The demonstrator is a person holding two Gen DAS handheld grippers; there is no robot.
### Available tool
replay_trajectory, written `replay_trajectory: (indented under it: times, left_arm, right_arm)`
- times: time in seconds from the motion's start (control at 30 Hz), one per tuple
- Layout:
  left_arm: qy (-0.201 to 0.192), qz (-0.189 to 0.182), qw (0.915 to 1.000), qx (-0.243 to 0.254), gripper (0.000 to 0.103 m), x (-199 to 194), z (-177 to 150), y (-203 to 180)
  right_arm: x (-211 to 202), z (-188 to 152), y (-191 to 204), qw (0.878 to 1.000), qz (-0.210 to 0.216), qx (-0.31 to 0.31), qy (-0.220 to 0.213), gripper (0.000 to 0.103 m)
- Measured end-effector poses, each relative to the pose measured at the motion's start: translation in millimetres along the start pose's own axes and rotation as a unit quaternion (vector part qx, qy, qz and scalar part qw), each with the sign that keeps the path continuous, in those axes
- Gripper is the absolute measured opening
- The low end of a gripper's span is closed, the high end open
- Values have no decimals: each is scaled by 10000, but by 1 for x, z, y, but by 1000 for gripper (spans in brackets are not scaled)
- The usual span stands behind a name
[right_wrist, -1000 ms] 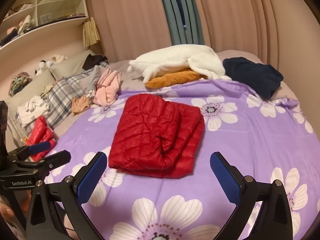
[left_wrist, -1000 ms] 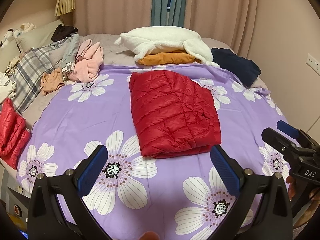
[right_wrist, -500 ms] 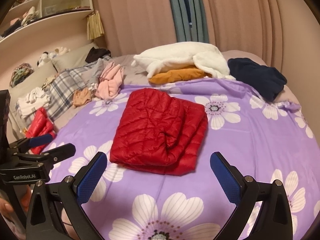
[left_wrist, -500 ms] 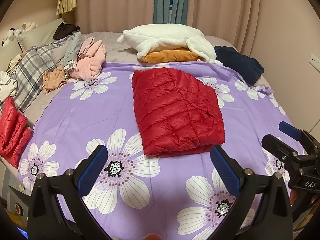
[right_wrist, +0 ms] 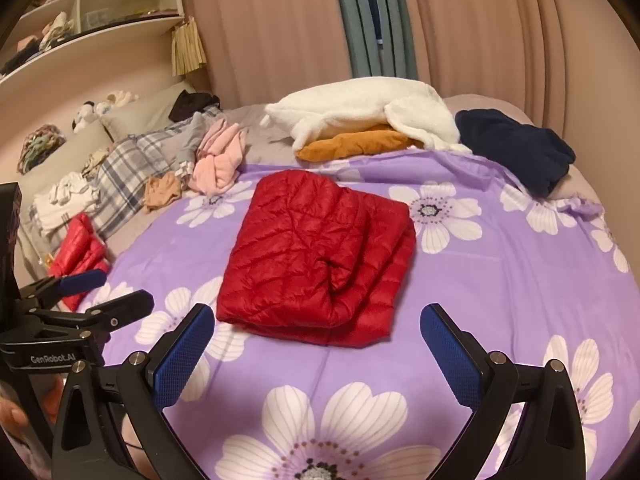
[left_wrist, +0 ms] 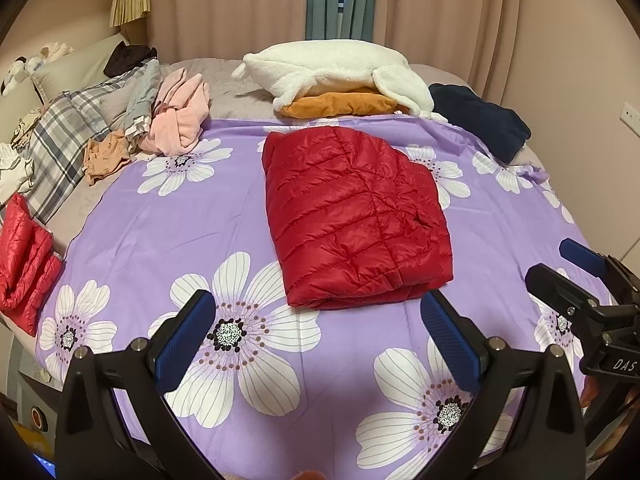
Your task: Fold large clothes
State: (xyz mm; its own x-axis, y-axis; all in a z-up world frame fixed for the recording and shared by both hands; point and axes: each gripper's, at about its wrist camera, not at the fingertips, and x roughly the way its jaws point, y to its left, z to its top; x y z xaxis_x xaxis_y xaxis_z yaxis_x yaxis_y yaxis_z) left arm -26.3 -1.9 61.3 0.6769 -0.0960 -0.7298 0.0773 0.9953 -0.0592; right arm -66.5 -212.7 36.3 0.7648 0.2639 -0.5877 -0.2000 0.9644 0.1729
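Observation:
A red quilted down jacket (left_wrist: 356, 216) lies folded into a thick rectangle in the middle of the purple flowered bedsheet (left_wrist: 180, 216). It also shows in the right wrist view (right_wrist: 320, 256). My left gripper (left_wrist: 318, 338) is open and empty, hovering over the sheet just short of the jacket's near edge. My right gripper (right_wrist: 318, 354) is open and empty, also just short of the jacket. The right gripper shows at the right edge of the left wrist view (left_wrist: 560, 268), and the left gripper at the left edge of the right wrist view (right_wrist: 104, 292).
A white fleece (left_wrist: 340, 68) on an orange garment (left_wrist: 340, 106) and a navy garment (left_wrist: 480, 124) lie at the far side. Pink clothes (left_wrist: 180, 120), a plaid blanket (left_wrist: 60, 140) and another red jacket (left_wrist: 24, 256) lie at the left. Curtains and a wall stand behind.
Both grippers have drawn back and risen slightly from the folded jacket, staying open. The jacket has not moved.

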Motion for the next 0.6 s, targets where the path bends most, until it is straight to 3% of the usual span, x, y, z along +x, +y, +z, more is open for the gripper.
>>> replay_trajectory:
  times: [0.6]
  left_arm:
    - [20, 4, 10000, 4, 103, 2, -1, -2]
  right_arm:
    - [-1, -1, 1, 10000, 33, 0, -8, 102]
